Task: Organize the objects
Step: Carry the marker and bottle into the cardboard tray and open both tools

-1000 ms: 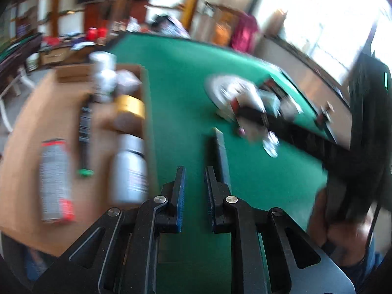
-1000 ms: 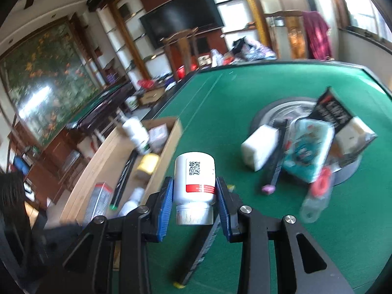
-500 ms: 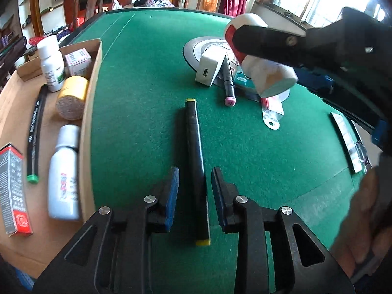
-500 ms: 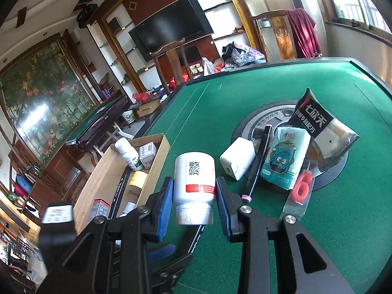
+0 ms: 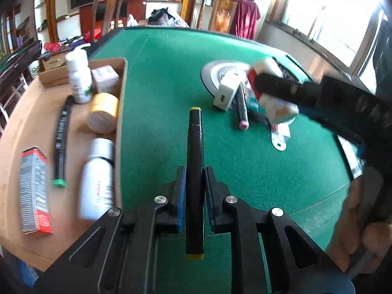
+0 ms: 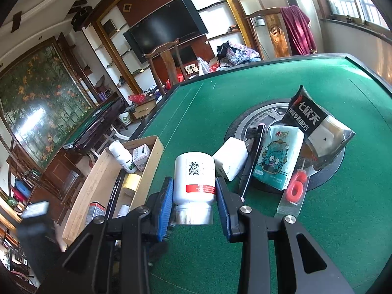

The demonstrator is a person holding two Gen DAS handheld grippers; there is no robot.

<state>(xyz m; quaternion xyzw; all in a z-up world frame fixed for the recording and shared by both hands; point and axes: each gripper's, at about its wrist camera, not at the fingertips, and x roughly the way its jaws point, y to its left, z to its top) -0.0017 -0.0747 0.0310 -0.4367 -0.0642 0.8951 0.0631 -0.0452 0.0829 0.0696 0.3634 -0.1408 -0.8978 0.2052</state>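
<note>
Green felt table (image 5: 159,78): we find the left gripper (image 5: 194,191) clenched mid-barrel on a stiff, light marker (image 5: 194,161); the right gripper (image 6: 194,203) clamps a smooth, slippery white bottle (image 6: 194,178).

Three marker pens: a yellow-capped marker (image 5: 194,176), a pink-tipped marker (image 5: 242,107) and a green-tipped marker (image 5: 61,142). Three white bottles: the red-banded bottle (image 6: 194,183), a green-labelled bottle (image 5: 78,78) and a red-printed bottle (image 5: 98,178). Two small cartons: a white carton (image 5: 105,78) and a red-and-grey carton (image 5: 34,188). One gold-lidded jar (image 5: 103,115), one white charger (image 6: 230,158), one tissue pack (image 6: 276,161), one black sachet (image 6: 318,127), one packaged "6" candle (image 6: 295,191), one cardboard tray (image 6: 98,183).
</note>
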